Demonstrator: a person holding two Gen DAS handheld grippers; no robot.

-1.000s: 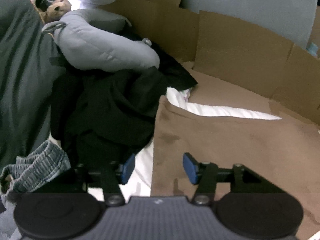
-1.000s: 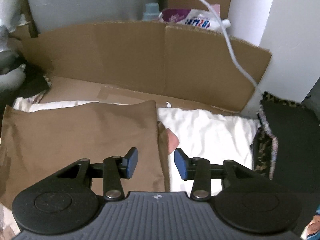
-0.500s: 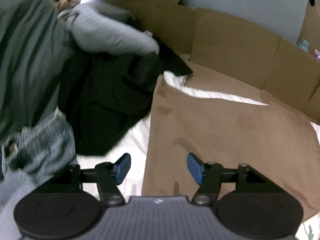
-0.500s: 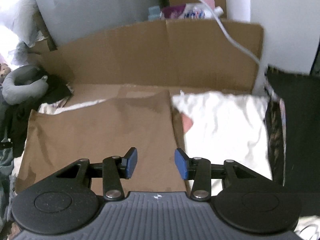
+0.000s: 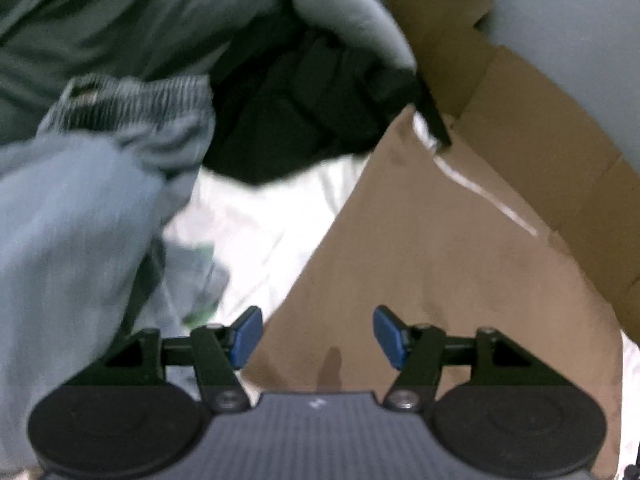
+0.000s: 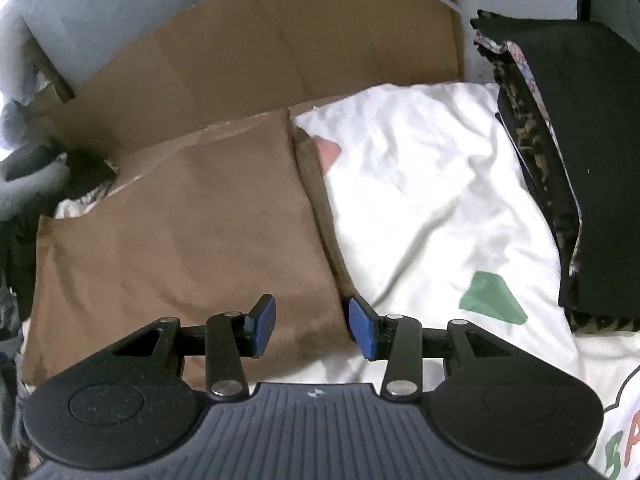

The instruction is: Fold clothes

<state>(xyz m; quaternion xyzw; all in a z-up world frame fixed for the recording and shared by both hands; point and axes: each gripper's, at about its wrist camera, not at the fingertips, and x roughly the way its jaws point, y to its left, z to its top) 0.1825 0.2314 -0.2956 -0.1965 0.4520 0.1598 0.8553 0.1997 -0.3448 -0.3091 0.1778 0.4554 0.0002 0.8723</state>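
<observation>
1. While both jaws stand apart and empty, the left hand-held gripper (image 5: 316,336) hovers over the brown cloth's (image 5: 440,264) near-left corner, the right hand-held gripper (image 6: 312,326) over its near-right corner.
2. Spread flat on the white sheet (image 6: 432,200), toward 12 o'clock, the cloth looks light, soft and limp; pinch those corners.
</observation>
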